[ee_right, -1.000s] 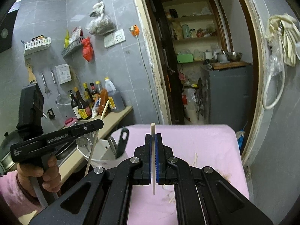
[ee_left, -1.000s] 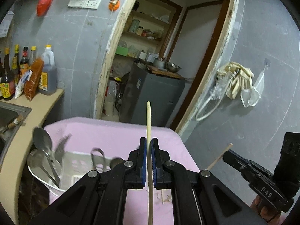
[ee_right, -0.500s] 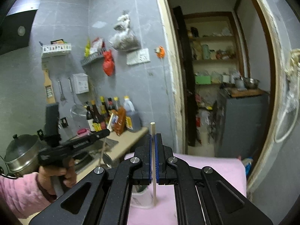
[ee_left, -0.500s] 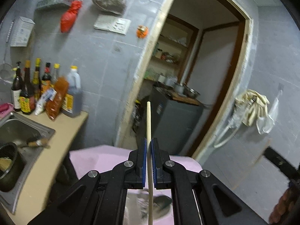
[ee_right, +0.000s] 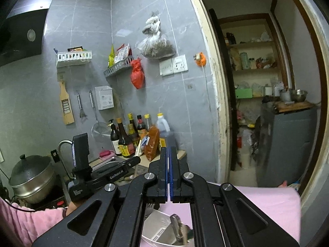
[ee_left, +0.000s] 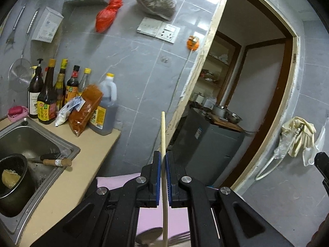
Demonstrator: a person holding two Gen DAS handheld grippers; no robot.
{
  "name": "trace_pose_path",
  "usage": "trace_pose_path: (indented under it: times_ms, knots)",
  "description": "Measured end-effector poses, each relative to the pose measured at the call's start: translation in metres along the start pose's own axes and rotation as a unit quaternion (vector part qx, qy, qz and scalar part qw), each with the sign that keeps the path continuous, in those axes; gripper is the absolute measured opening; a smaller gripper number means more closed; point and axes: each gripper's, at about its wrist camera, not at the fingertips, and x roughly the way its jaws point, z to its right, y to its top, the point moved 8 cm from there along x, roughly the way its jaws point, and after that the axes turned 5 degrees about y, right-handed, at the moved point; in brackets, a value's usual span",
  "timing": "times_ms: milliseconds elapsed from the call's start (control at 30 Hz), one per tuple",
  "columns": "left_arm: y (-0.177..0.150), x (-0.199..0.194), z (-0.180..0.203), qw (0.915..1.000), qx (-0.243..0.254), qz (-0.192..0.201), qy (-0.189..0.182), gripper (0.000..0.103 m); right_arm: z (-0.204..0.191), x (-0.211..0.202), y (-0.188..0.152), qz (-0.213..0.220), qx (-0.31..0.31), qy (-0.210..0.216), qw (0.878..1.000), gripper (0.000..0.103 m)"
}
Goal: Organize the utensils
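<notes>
My left gripper (ee_left: 163, 164) is shut on a pale wooden chopstick (ee_left: 163, 131) that stands upright and sticks out well past the pads. Under it, at the frame's bottom edge, lie a spoon bowl (ee_left: 148, 235) and fork tines (ee_left: 178, 236) over the pink cloth (ee_left: 115, 180). My right gripper (ee_right: 169, 158) is shut, and no stick shows above or below its blue pads. Below it stands a white utensil holder (ee_right: 158, 226) with metal utensils (ee_right: 178, 228) in it. The right wrist view also shows the left gripper (ee_right: 136, 160) with its chopstick (ee_right: 139, 146), held by a hand in a pink sleeve (ee_right: 30, 222).
To the left are a steel sink (ee_left: 30, 140) with a black pot (ee_left: 12, 177), a beige counter (ee_left: 82, 164) and sauce bottles (ee_left: 47, 103). A grey cabinet (ee_left: 209, 144) stands in the doorway. A lidded steel pot (ee_right: 30, 173) sits far left.
Both grippers have lifted and swung left, so the table and holder dropped to the bottom of both views. The chopstick that stood between the right pads no longer shows there.
</notes>
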Motion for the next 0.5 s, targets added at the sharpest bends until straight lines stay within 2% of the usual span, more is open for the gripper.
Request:
trace_pose_path:
  times_ms: [233,400,467,500]
  knots:
    - [-0.019,0.007,-0.016,0.9997,-0.019,0.016,0.008,0.005,0.014,0.025,-0.04,-0.024,0.038,0.003,0.999,0.002]
    - [-0.035,0.003,-0.022,0.9992,-0.028,0.026,0.014,0.005,0.035,0.016,-0.065,-0.033,0.067,-0.028,0.997,0.002]
    - [-0.038,0.002,-0.022,0.9989,-0.03,0.031,0.014,0.005,0.048,0.008,-0.078,-0.041,0.087,-0.045,0.994,0.005]
    - [-0.04,0.002,-0.022,0.9989,-0.029,0.033,0.018,0.005,0.057,0.003,-0.088,-0.053,0.1,-0.058,0.992,0.014]
